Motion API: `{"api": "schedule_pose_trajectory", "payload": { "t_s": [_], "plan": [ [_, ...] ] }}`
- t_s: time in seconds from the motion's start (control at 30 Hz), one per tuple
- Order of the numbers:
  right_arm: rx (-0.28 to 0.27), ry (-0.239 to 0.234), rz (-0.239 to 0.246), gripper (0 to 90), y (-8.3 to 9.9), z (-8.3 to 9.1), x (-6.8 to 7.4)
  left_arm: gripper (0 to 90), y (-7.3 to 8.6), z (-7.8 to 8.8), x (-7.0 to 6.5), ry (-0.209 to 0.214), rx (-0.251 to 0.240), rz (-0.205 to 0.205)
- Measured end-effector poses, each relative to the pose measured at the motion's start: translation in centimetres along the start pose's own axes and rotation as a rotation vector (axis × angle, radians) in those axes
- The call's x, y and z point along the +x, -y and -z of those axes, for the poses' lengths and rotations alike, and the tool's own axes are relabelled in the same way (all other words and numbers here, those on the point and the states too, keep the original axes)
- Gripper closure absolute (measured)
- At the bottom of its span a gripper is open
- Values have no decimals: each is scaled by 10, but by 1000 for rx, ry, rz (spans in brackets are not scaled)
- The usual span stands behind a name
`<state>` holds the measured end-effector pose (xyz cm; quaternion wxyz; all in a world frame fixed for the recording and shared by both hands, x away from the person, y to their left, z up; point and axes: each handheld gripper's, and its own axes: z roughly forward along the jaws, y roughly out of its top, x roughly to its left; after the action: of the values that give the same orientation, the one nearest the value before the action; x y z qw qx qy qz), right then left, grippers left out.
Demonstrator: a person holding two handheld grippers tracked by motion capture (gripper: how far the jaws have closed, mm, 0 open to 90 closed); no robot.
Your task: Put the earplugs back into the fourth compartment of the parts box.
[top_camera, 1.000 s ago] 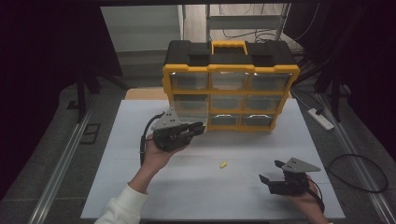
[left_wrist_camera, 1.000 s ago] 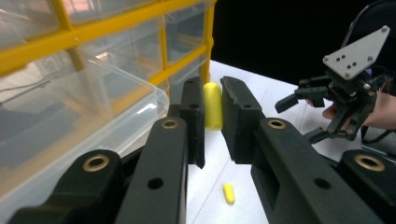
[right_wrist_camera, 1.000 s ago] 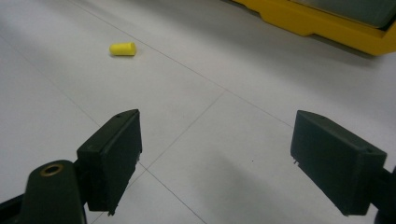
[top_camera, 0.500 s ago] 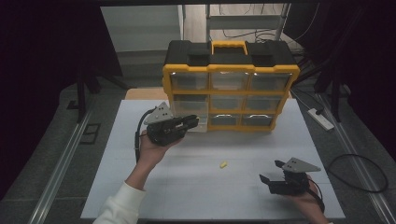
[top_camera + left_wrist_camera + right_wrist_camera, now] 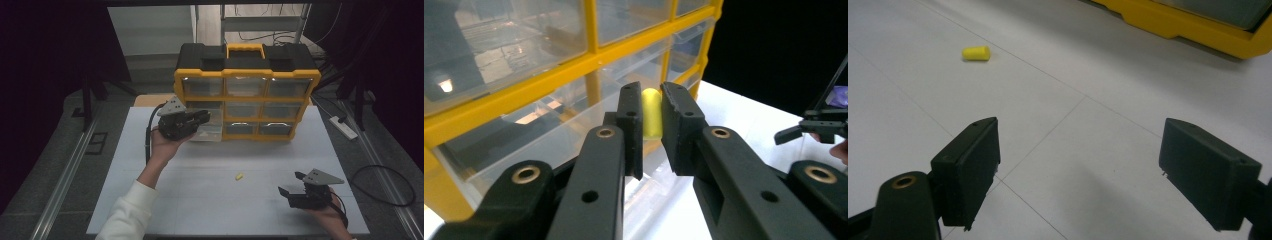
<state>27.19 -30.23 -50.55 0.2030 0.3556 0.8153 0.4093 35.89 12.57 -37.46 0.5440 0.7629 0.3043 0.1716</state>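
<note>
- Right gripper [image 5: 300, 191] rests low at the near right of the white table [image 5: 150, 200], jaws wide apart and holding nothing. In the right gripper view [image 5: 1078, 175] the gap frames bare tabletop.
- A loose yellow plug [image 5: 239, 176] lies on its side in the middle of the table, to the left of and a little beyond the right gripper, well apart from it. In the right gripper view it shows as a short, blunt, tapered piece [image 5: 976, 52].
- Left gripper [image 5: 202, 116] is raised at the far left, against the lower left of the yellow organiser [image 5: 247, 74]. Its jaws are narrow and pinch a second yellow plug [image 5: 652, 114], gripped across its sides with the rounded tip standing clear above the jaws.
- A clear drawer [image 5: 209, 131] on the bottom left of the organiser stands pulled out, and the held plug hangs over or just at its opening. I cannot tell from these views whether it is past the rim.
- Handling, my judgement: the plug looks like soft foam, very light, likely to squash and spring back, not fragile. It may roll if nudged. Best hold is across the middle of its body with a gentle squeeze; too hard a pinch could make it pop out sideways.
- Against a second ago: the left gripper has moved farther and to the right, from open table toward the organiser front. The right gripper and the loose plug have not shifted.
</note>
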Motion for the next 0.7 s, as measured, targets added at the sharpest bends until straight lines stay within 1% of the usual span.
{"api": "schedule_pose_trajectory", "payload": {
  "t_s": [0.1, 0.2, 0.33, 0.47, 0.53, 0.57, 0.6, 0.67, 0.7],
  "plan": [
    [1, -1, 0, 174, 0, 0, 0, 786, 0, -4, 6, -21, 18, 8],
    [2, 0, 1, 174, 0, 0, 0, 784, 2, -8, 11, -32, 26, 15],
    [4, 0, 0, 174, 0, -1, 0, 783, 2, -9, 13, -40, 24, 22],
    [5, 0, 1, 174, 0, -1, 0, 771, 2, -9, 12, -46, 21, 13],
    [5, 0, 0, 174, 0, 0, 0, 664, 2, -9, 11, -48, 19, 13],
    [5, 0, 0, 174, 0, 0, 0, 664, 1, -8, 11, -52, 10, 17],
    [5, 1, 1, 174, 0, -1, 0, 507, 1, -7, 9, -61, -2, 19],
    [6, 0, 2, 174, 0, -1, 0, 427, -1, -5, 7, -76, -10, 20],
    [6, 0, 2, 174, 0, -1, 0, 372, -1, -4, 5, -86, -15, 20]
  ]
}}
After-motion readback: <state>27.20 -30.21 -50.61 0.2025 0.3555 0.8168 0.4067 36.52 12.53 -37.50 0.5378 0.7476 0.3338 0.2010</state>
